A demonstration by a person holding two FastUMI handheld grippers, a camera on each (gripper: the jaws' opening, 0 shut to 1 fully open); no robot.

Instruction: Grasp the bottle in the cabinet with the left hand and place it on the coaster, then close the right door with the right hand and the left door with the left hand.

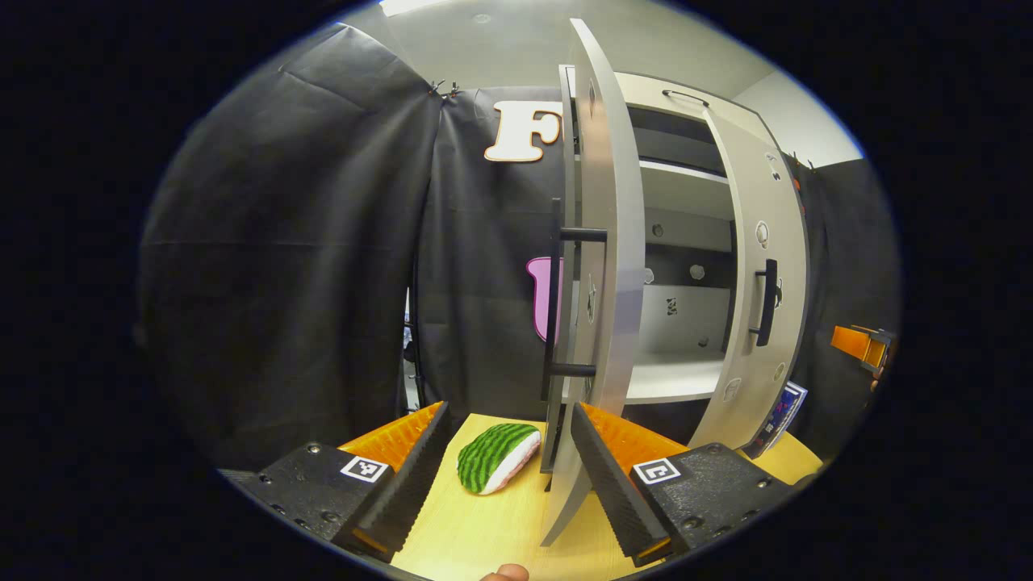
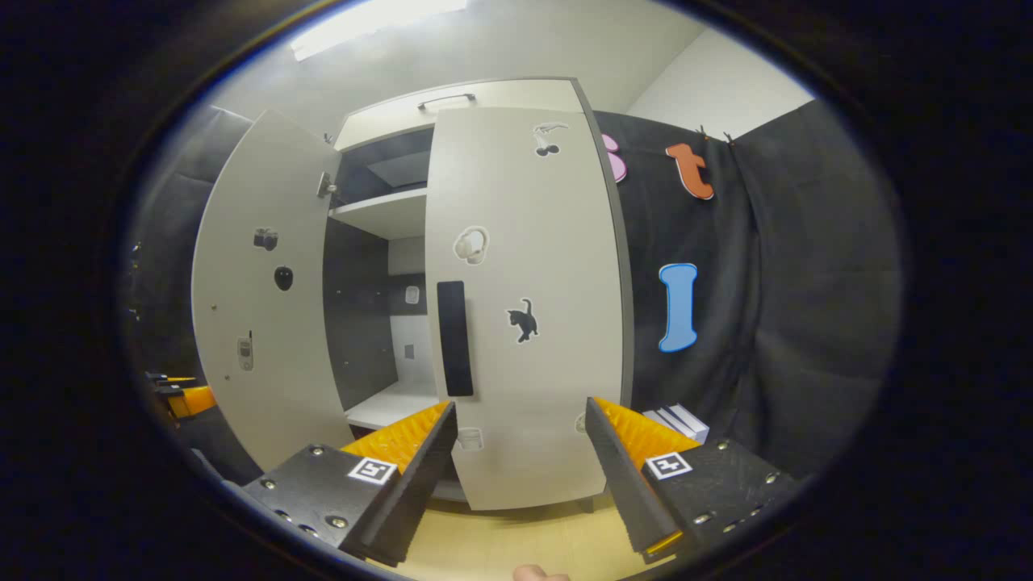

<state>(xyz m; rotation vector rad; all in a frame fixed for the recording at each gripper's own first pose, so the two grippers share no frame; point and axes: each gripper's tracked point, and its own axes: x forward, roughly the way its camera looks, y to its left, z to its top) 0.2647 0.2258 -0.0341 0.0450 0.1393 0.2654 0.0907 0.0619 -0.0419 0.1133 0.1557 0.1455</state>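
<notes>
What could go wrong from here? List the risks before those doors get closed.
1. The left door stands edge-on between the open fingers of the left gripper; a sideways slip could jam its edge against a finger.
2. The watermelon-patterned object lies on the table near that door's foot and might get knocked.
3. The right door is nearly shut; a hard push from the right gripper might slam it.

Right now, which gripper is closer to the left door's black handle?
Left. The left gripper sits right below the left door's handle, fingers open beside the door's edge. The right gripper faces the right door.
</notes>
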